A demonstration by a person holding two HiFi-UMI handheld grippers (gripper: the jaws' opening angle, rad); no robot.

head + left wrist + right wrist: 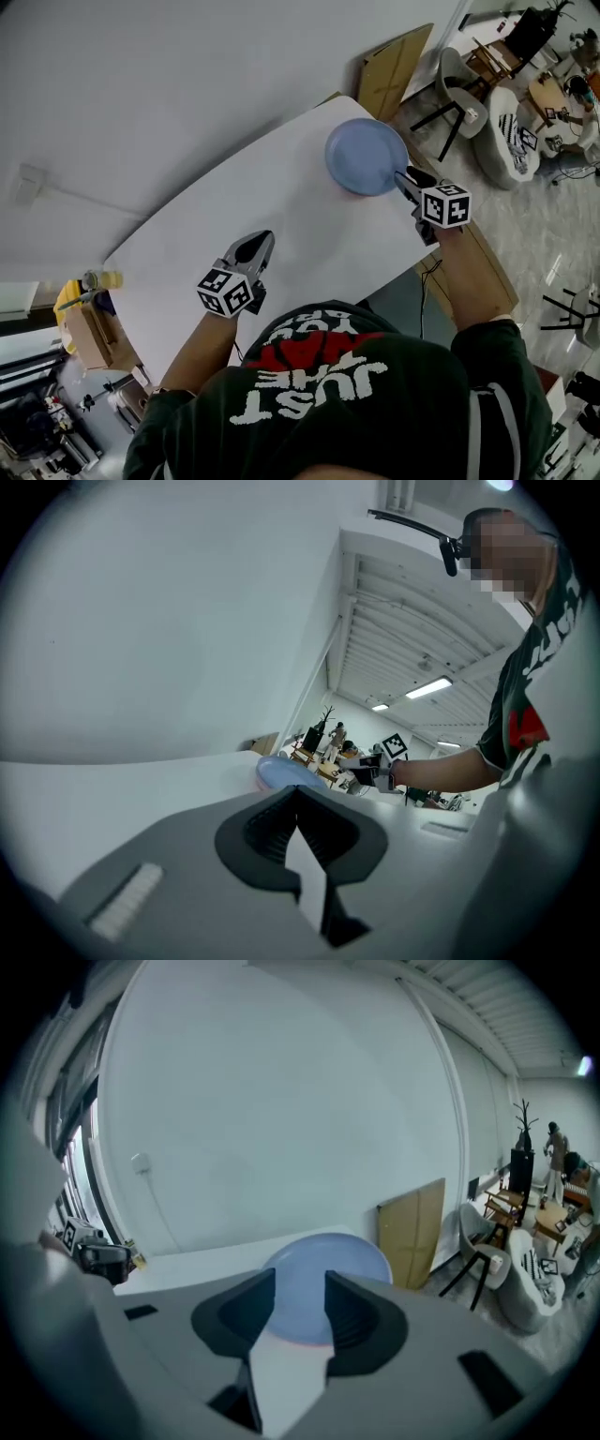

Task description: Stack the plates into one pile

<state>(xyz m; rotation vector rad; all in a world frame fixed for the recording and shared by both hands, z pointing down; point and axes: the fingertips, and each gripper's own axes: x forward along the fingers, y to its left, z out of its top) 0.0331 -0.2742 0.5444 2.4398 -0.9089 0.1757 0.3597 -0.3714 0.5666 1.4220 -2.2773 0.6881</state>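
Fingers (361,1321) of the right gripper (405,176) stand apart, clamped on nothing. The blue plate (366,157) lies flat just beyond their tips, near the far right end of the white surface (281,206). The left gripper (258,239), its fingers together and empty, is well apart from the plate.

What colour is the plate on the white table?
The plate is plain light blue with no pattern. It shows best in the head view.
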